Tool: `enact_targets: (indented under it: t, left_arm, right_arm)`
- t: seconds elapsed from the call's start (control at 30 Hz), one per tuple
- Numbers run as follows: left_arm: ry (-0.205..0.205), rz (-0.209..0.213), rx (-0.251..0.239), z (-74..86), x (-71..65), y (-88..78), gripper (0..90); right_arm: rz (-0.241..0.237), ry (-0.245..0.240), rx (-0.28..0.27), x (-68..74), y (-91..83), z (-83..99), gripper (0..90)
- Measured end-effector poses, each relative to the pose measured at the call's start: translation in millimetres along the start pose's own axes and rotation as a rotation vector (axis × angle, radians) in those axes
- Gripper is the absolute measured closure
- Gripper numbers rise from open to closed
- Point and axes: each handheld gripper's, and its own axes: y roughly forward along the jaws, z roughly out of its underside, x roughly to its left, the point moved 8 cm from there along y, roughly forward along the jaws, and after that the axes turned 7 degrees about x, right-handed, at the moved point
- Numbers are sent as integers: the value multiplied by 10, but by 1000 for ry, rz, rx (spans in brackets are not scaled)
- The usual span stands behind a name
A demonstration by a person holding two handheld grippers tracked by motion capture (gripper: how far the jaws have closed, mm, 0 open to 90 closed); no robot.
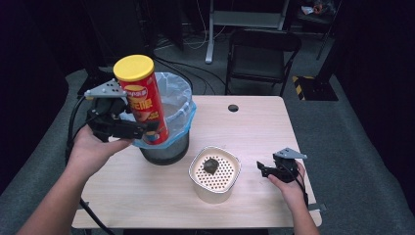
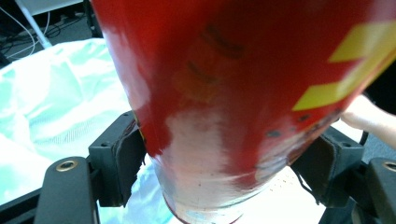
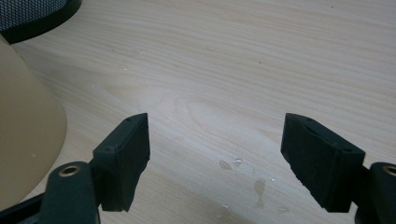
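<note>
Right now your left gripper [image 1: 147,128] has its jaws clamped on the lower body of the red chip can [image 1: 145,101], which you hold almost upright, yellow lid on top, lifted over the near-left rim of the waste bin [image 1: 182,143] with its pale blue liner. In the left gripper view the can's bottom end hangs above the liner, clear of the table [image 1: 254,127]. Judging by that, the pick-up and carry are done; what is left is letting the can go into the bin.

Your right gripper [image 1: 264,169] rests near the table's right edge with its jaws wide apart and nothing between them, just beside the beige strainer bowl [image 1: 215,175].

Counting: one chip can, one bin, one strainer bowl with one dark lump [image 1: 211,165] in it, a few water drops [image 3: 243,179] on the wood, and two grippers.
</note>
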Motion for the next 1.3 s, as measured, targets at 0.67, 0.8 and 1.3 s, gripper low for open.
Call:
enact_targets:
  t: [0.67, 0.8, 1.3]
  left_arm:
    - [-28, -51, -5, -422, 358, 191, 235]
    - [-53, -67, -23, -464, 468, 256, 235]
    - [-120, -146, -36, -426, 844, 547, 234]
  right_arm:
    - [3, -7, 14, -2, 28, 31, 236]
    - [0, -4, 16, 4, 31, 32, 236]
    - [-4, -14, 27, -4, 54, 51, 237]
